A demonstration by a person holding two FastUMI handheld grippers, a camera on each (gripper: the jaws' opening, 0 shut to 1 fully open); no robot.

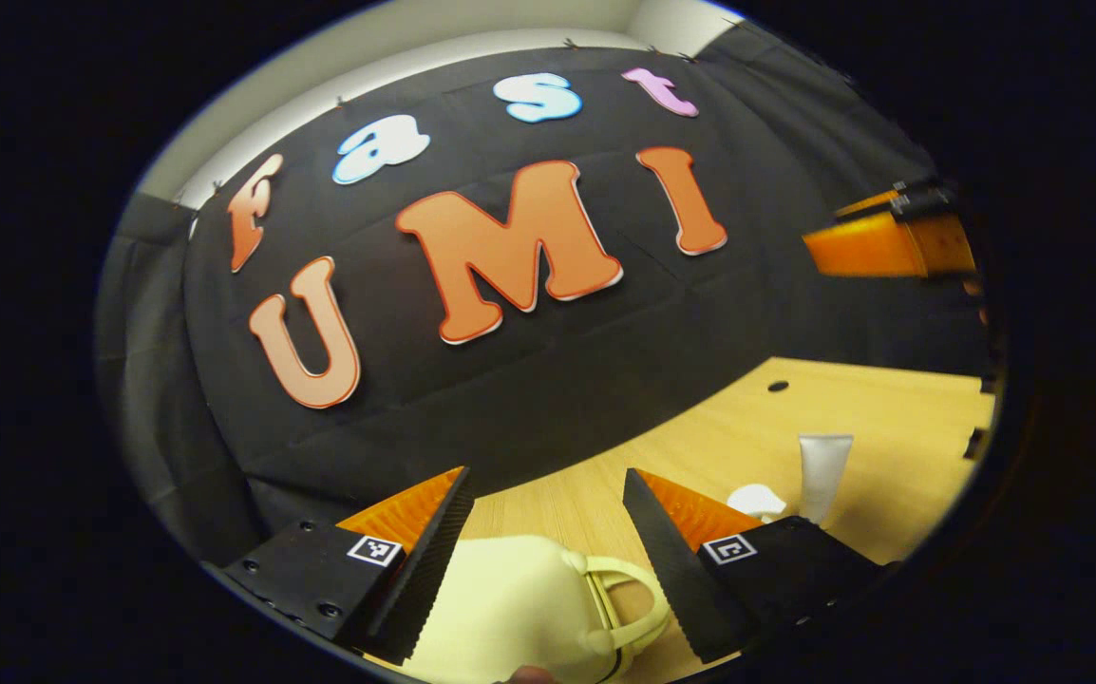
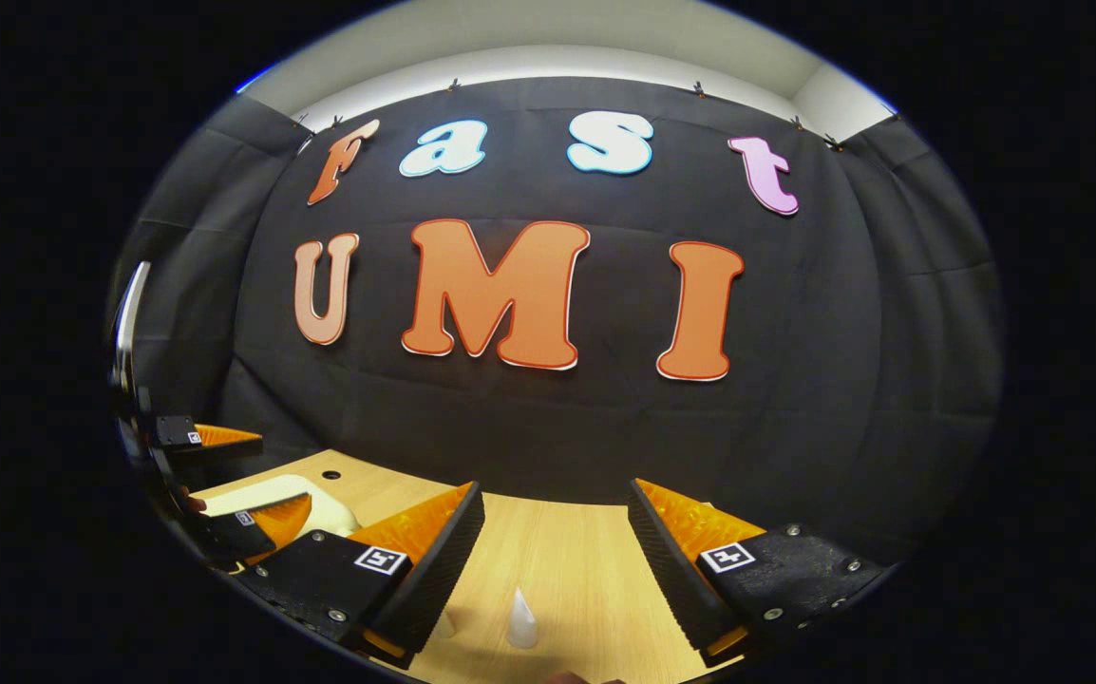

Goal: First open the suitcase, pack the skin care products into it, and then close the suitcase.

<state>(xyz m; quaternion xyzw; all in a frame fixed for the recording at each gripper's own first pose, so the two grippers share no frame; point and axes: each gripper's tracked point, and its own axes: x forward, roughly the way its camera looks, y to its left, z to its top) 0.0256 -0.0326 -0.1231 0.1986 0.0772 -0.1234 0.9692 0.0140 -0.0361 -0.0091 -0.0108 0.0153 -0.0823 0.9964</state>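
A pale yellow suitcase (image 1: 510, 617) lies shut on the wooden table, its handle (image 1: 629, 594) toward the right. My left gripper (image 1: 545, 472) hovers open over it, one finger on each side and neither pressing. A white tube (image 1: 823, 470) stands upright beyond the right finger, with a small white container (image 1: 757, 499) beside it. In the right gripper view my right gripper (image 2: 556, 484) is open above the table, and a small white pointed bottle (image 2: 521, 619) stands below the gap. At that view's far left are the suitcase (image 2: 315, 503) and the left gripper (image 2: 282, 470) straddling it.
The light wooden table (image 1: 890, 418) has a small dark hole (image 1: 778, 387) near its back edge. Black cloth walls close off the back and sides. An orange finger of the right gripper (image 1: 890, 242) hangs high at the right of the left gripper view. Bare tabletop (image 2: 567, 551) lies ahead of the right gripper.
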